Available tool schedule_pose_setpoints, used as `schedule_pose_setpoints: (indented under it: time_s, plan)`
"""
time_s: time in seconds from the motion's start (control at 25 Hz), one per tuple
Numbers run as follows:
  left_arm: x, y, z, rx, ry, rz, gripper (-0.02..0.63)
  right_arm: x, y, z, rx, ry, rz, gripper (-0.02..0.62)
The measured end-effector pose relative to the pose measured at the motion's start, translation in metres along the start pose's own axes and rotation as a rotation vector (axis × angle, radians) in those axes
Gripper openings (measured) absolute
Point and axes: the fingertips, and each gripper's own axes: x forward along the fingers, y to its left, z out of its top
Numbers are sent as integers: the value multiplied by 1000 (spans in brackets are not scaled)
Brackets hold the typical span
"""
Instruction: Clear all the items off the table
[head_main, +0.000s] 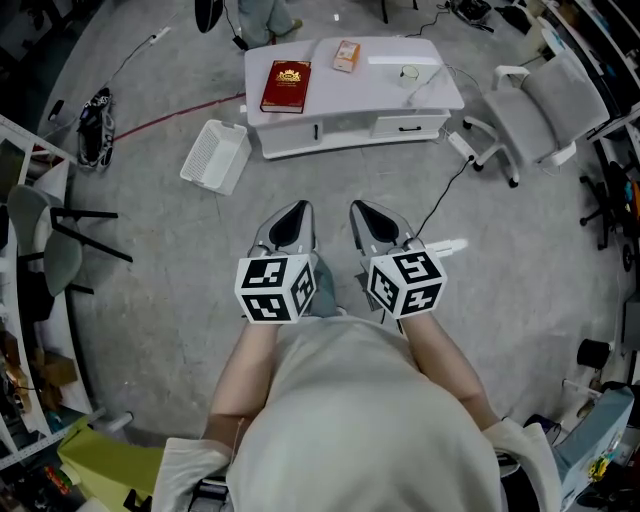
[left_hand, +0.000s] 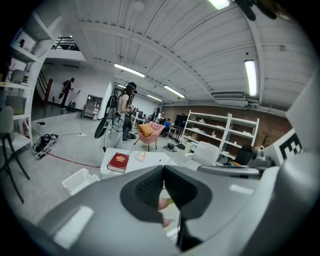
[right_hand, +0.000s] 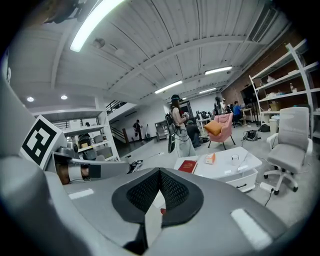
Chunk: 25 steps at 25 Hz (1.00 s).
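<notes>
Nothing has been cleared yet, as far as the pictures show. The low white table with drawers (head_main: 350, 100) at the upper centre of the head view carries all its things: a red hardback book with a gold crest (head_main: 286, 86) at its left end, a small orange box (head_main: 346, 56) near the far edge, a small clear glass cup (head_main: 410, 73) towards the right, and a pale flat strip (head_main: 402, 60) beside the cup that is too small to identify. The left gripper (head_main: 296, 210) and the right gripper (head_main: 360, 210) are held side by side in the lower middle of the frame. They point up the picture at the table but are well apart from it, with bare grey floor between. Each gripper view shows its own jaws pressed together with nothing between them. A white slatted plastic basket (head_main: 215, 155) lies tilted on the floor just left of the table. It looks like a likely place for the things, though that is a guess. A white office chair (head_main: 535, 110) stands at the table's right. So the whole task remains: approach, then pick up the book, box, cup and strip one by one.
</notes>
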Motion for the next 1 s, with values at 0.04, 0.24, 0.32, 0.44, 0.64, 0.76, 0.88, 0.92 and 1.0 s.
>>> schedule_pose_setpoints:
  time_s: [0.04,0.24,0.32,0.44,0.64,0.76,0.88,0.92,1.0]
  plan:
    - [5,3,1,0,4,-1,9,5,-3,2,0,1,-2,-3]
    - [32,16,8,1,19,-11,9,29,-17,8,-5,12,-9,-3]
    - [43,22,14,2,22,-16,9,41,-22,13,-6,18,-9,-2]
    - [60,32,26,1,20,-21,9,59,-29,21,-9,28,-8,-3]
    - [87,50,47,-9,17,-17,9,91,-37,37,-17,43,3,-3]
    - [101,62,57,-11,22,-14,9,110,-40,46,-18,52,9,-3]
    - [115,76,64,-8,32,-11,9,130,-43,53,-15,58,9,-3]
    - [120,80,67,-9,36,-11,9,137,-44,55,-13,58,9,-3]
    - [130,89,72,-12,41,-10,9,151,-48,60,-10,62,9,-3]
